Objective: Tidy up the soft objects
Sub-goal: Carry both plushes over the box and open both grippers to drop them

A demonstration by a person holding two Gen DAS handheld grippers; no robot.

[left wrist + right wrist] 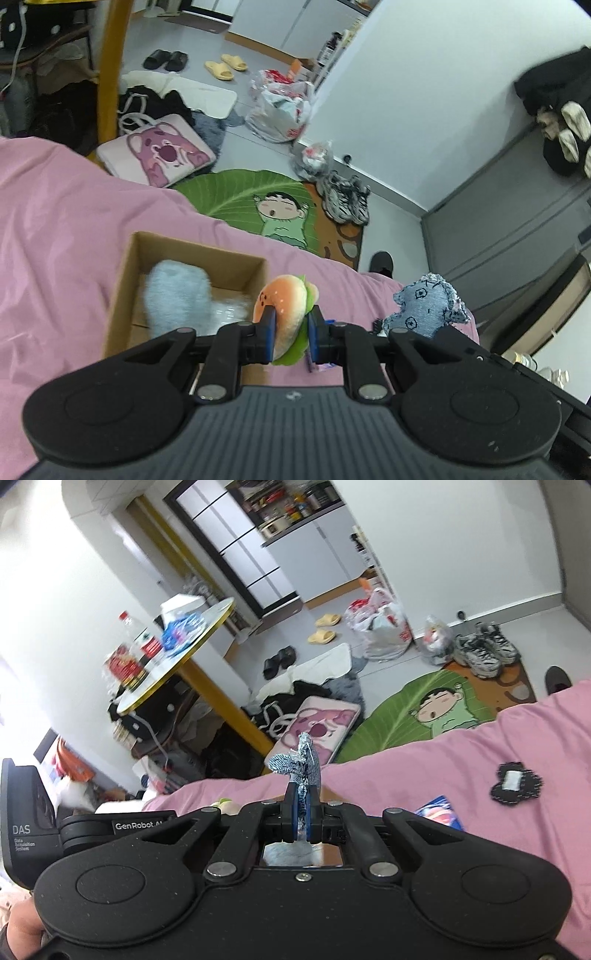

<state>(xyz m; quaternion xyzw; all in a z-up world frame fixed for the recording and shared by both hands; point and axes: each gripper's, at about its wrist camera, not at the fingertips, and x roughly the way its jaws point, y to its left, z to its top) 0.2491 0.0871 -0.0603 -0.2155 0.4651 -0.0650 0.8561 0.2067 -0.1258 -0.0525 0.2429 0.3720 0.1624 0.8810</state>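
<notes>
My left gripper (290,325) is shut on a plush hamburger (286,314) and holds it above the right edge of an open cardboard box (122,295) on the pink bedspread (55,221). A fluffy light-blue soft toy (173,299) lies in the box. My right gripper (302,805) is shut on a blue denim soft toy (301,768); this toy also shows in the left wrist view (428,306), to the right of the hamburger. A black flower-shaped patch (515,782) and a small colourful packet (441,812) lie on the bedspread (443,757) to the right.
The floor beyond the bed holds a green cartoon rug (258,199), a pink cartoon bag (159,151), sneakers (345,199), plastic bags (280,107), slippers (225,66) and clothes. A round table with a yellow leg (177,646) carries bottles and clutter.
</notes>
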